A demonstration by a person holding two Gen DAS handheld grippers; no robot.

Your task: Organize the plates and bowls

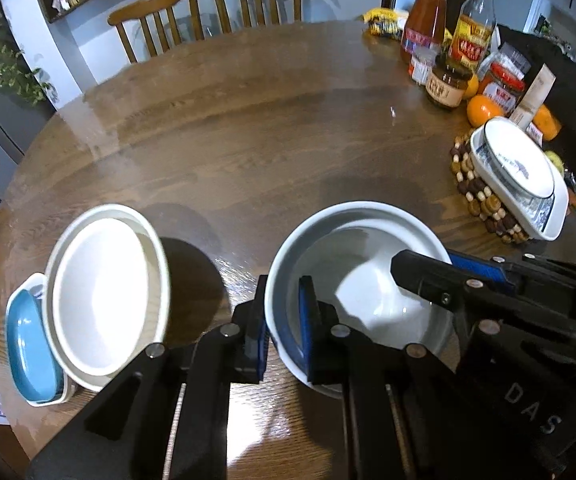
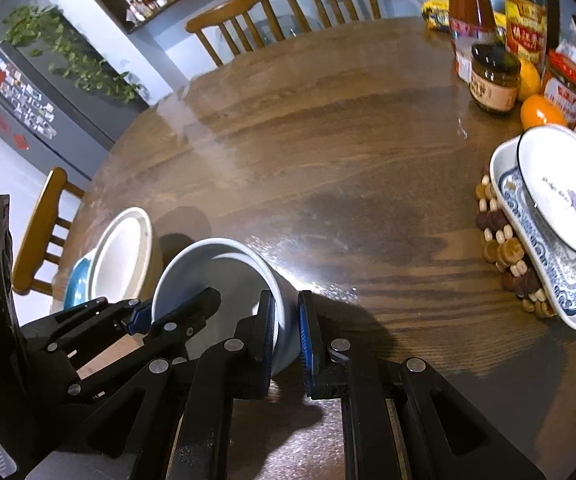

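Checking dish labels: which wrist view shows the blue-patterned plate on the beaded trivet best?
Right wrist. The patterned plate shows its blue border clearly beside the oval dish stacked on it. In the left wrist view the same plate sits farther off, edge-on, pattern mostly hidden.

Dim fisheye views, glare on table (image 1: 247,128), dark rounded corners.

We see a round, dark wooden table (image 1: 247,128) with a glossy top. At its near left a white bowl (image 1: 107,292) leans on a blue dish (image 1: 31,352). At the right, a beaded trivet (image 1: 480,192) lies under stacked dishes (image 1: 520,184). At the far right stand bottles (image 1: 424,20), jars (image 1: 448,84) and oranges (image 1: 484,110).
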